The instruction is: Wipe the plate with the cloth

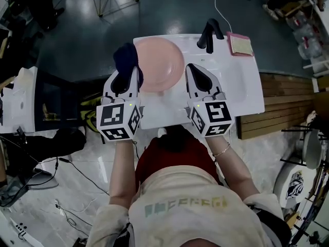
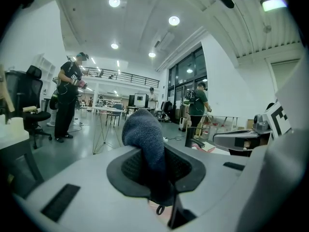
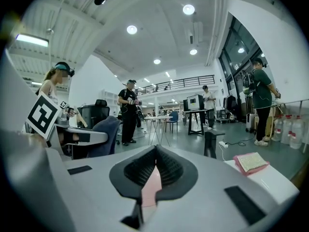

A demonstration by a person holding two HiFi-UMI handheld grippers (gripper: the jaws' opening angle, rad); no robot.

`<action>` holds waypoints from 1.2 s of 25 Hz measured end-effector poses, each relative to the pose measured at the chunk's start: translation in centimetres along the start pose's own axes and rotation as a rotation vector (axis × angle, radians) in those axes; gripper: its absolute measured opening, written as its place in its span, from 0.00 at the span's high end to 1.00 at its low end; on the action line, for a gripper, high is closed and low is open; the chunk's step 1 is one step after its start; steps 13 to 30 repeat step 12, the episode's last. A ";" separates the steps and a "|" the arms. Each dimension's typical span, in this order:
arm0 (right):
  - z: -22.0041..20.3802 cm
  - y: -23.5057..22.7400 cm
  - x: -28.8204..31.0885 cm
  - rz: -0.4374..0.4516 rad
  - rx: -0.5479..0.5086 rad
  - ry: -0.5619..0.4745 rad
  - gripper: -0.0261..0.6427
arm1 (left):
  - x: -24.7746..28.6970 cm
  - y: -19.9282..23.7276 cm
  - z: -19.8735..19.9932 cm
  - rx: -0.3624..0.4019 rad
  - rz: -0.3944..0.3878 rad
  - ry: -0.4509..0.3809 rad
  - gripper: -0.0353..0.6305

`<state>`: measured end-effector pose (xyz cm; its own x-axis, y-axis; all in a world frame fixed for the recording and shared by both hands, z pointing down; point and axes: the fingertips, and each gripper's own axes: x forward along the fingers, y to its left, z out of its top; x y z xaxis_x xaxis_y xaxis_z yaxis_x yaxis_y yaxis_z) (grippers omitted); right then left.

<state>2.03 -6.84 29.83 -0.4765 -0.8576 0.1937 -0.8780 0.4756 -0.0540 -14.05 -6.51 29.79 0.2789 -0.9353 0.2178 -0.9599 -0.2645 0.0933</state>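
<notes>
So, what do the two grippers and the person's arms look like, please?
The left gripper and right gripper are white shells with black ribbed, teardrop-shaped jaw pads; each carries a cube of black-and-white square markers. The person wears a cream short-sleeved top and a thin bracelet on the right wrist.

The cloth (image 2: 145, 134) is showing a fuzzy, matt pile. The plate (image 1: 159, 63) is looking smooth, with a dull sheen. The sink (image 1: 247, 86) is gleaming glossy white. The left gripper (image 2: 153, 170) and right gripper (image 3: 155, 153) are showing smooth matt plastic shells and ribbed, rubbery pads (image 3: 169, 170). The floor (image 1: 169, 9) is reflecting lights.
</notes>
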 end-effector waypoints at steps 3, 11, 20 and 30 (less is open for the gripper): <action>0.2 0.1 -0.9 -0.003 -0.004 -0.006 0.91 | -0.7 -0.5 0.0 -0.003 -0.005 -0.006 0.83; 0.6 1.1 -2.4 -0.001 -0.004 -0.032 0.91 | -2.9 0.0 -0.1 -0.009 0.002 -0.031 0.83; 0.6 1.3 -2.4 0.001 -0.002 -0.035 0.91 | -3.2 0.2 -0.2 -0.010 0.005 -0.034 0.83; 0.6 1.3 -2.4 0.001 -0.002 -0.035 0.91 | -3.2 0.2 -0.2 -0.010 0.005 -0.034 0.83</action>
